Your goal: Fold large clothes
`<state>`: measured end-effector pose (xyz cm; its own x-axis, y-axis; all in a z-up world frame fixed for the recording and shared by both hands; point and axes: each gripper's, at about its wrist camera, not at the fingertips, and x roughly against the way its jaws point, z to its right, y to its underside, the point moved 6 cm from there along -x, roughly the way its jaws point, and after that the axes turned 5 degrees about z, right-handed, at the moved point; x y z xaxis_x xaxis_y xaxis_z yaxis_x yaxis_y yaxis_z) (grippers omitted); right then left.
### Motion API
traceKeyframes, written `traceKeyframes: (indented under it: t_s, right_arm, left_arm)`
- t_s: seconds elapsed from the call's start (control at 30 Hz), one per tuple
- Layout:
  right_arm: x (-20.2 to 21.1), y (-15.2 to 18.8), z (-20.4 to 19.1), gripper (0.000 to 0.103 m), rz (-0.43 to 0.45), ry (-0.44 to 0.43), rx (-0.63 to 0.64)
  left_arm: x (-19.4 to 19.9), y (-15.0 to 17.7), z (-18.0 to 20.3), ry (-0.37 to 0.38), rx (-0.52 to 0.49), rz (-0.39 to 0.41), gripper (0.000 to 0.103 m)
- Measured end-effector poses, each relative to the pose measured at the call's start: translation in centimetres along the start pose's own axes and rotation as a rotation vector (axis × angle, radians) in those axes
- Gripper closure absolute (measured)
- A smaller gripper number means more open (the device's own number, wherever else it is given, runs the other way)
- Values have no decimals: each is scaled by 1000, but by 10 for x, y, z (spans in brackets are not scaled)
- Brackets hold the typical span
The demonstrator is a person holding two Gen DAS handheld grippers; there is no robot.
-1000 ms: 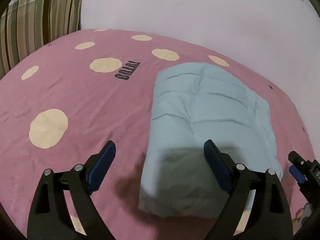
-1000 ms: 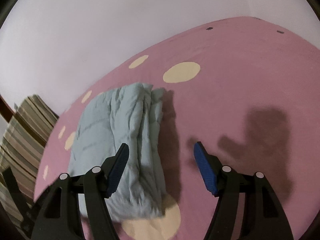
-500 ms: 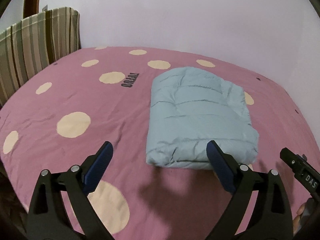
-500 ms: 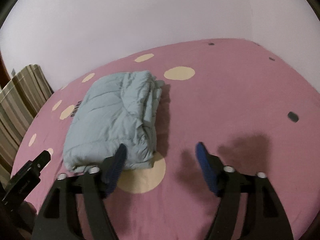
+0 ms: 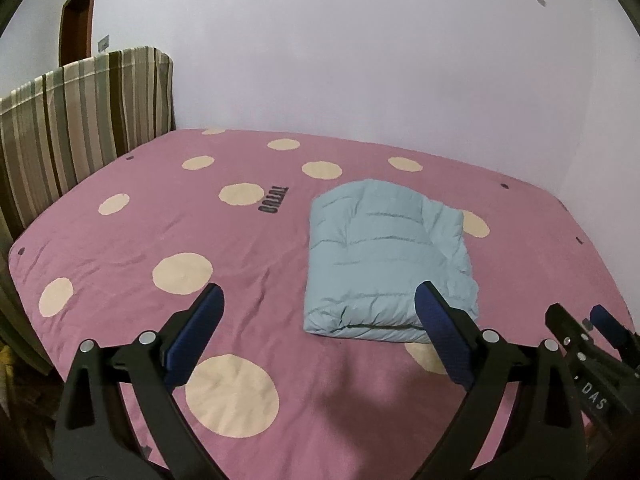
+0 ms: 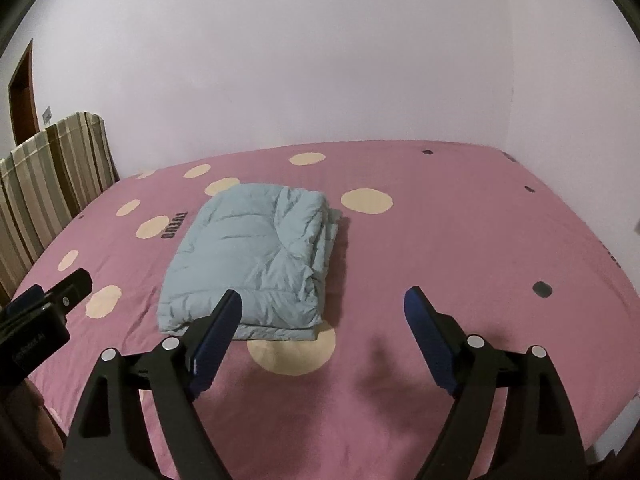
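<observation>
Left wrist view shows the left gripper [image 5: 318, 312] with its jaws spread wide and nothing between them; the blue pads [image 5: 196, 332] hang above the pink bedspread [image 5: 140, 232] and touch no cloth. Its right pad overlaps the near right corner of the folded jacket [image 5: 384, 264] in the picture only, clear of the fabric. At the lower right edge of that view the other tool shows, black with white lettering on its body.

Right wrist view shows the right gripper [image 6: 322, 312] with its jaws opening, already far apart and empty. Its left pad [image 6: 218, 332] stands in front of the jacket's near edge without pressing on it; between the pads lies bare bedspread and one cream spot [image 6: 292, 352].

Beyond both tools, the pale blue quilted jacket lies folded into a thick rectangular bundle, flat on the bed, about mid-way across it, with layered folds stacked along its right side. It partly covers a cream spot at its near edge. Dark lettering [image 5: 274, 202] is printed on the bedspread just left of the bundle. A striped headboard cover [image 5: 76, 128] stands at the bed's left, against the pale wall [image 5: 360, 60], and a brown door frame [image 5: 76, 12] shows behind it.
</observation>
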<state>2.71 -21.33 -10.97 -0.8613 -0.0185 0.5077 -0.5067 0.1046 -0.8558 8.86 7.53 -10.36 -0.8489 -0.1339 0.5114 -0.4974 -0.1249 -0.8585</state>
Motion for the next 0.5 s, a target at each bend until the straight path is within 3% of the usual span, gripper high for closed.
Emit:
traceKeyframes:
  t_s: [0.5]
  right_arm:
    - [22,-10,-11,21,55,-4,4]
  left_arm:
    - [15,-3,3,15,-5,18,7]
